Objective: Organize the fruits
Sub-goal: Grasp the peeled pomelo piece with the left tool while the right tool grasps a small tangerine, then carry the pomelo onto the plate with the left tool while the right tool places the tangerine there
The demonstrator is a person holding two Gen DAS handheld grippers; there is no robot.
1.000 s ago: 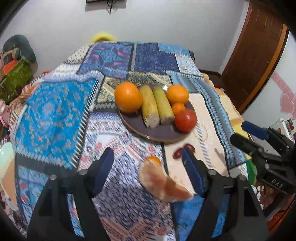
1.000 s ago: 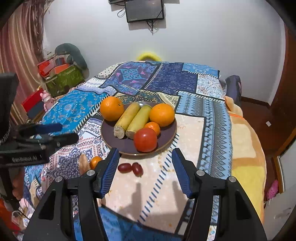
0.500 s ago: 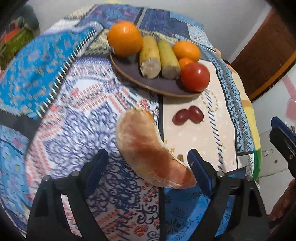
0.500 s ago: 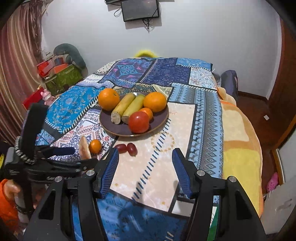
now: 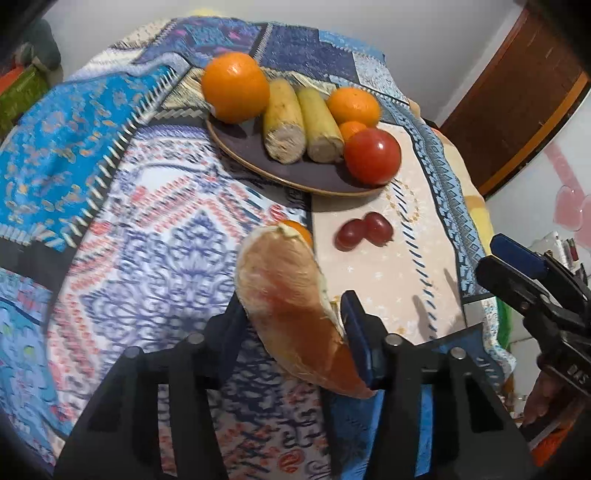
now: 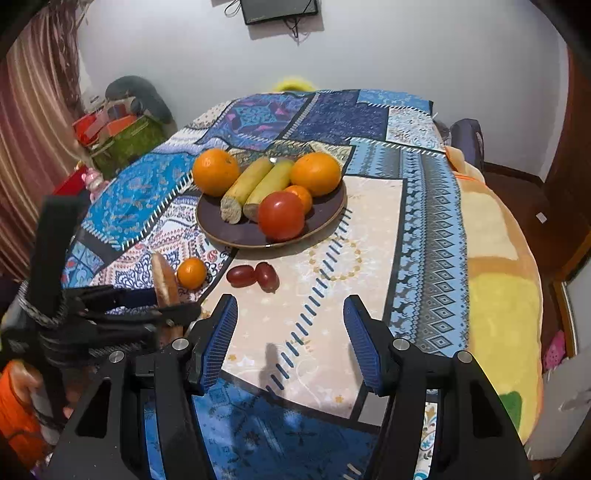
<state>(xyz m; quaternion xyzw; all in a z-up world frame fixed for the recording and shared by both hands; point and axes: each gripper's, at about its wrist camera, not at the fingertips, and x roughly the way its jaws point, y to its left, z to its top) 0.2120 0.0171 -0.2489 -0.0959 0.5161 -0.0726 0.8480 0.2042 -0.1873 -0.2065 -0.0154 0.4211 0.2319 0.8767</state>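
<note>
Looking along my left tool [image 5: 295, 325], I have it clenched on the pomelo wedge [image 5: 291, 310], lifted above the bedspread [image 5: 147, 229] short of the plate [image 5: 258, 162]; I should carry it level and squeeze lightly. From my right tool [image 6: 290, 332], which hangs released, the small tangerine [image 6: 191, 273] and two grapes [image 6: 253, 276] lie just before the plate's rim.

A bedroom with a patchwork quilt [image 6: 369, 122] across the bed.
White walls [image 6: 406, 48] carry a mounted screen [image 6: 280, 9]; striped curtains [image 6: 33, 122] hang left, a wooden door [image 5: 517, 85] stands right.
</note>
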